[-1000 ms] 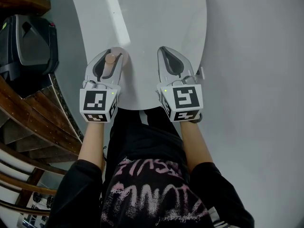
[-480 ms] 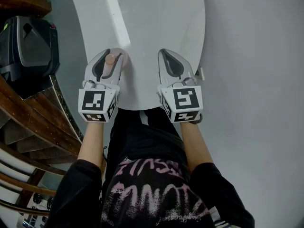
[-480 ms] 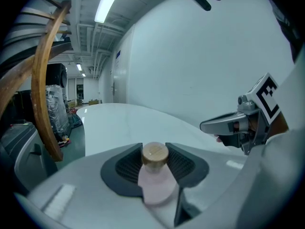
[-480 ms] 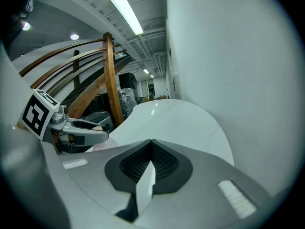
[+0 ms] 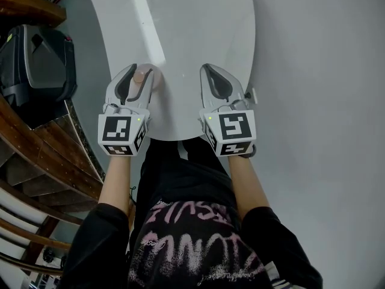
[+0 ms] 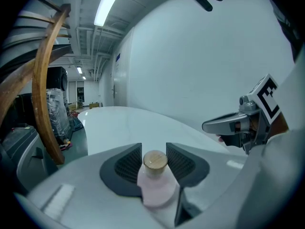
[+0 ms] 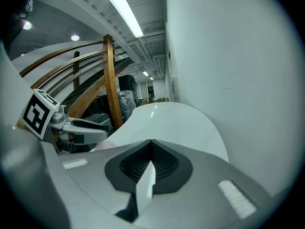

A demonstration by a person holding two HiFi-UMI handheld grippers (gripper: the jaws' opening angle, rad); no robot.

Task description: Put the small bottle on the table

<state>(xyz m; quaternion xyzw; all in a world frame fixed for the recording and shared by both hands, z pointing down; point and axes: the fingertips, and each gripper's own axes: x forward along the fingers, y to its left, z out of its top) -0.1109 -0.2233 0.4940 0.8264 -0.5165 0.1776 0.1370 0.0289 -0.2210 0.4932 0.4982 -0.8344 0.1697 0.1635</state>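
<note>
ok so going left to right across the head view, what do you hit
black hard-shelled machine → left claw, shut on the small pink bottle with a wooden cap → right claw, shut and empty; both claws are over the white oval table

Cool, even indoor light comes from long ceiling tubes [image 6: 109, 5] seen in both gripper views, and one leaves a pale glare streak [image 5: 147, 20] on the white tabletop [image 5: 204, 35]. Both gripper views bow strongly outward, darken to black at the corners, and go soft on the nearest surfaces.
</note>
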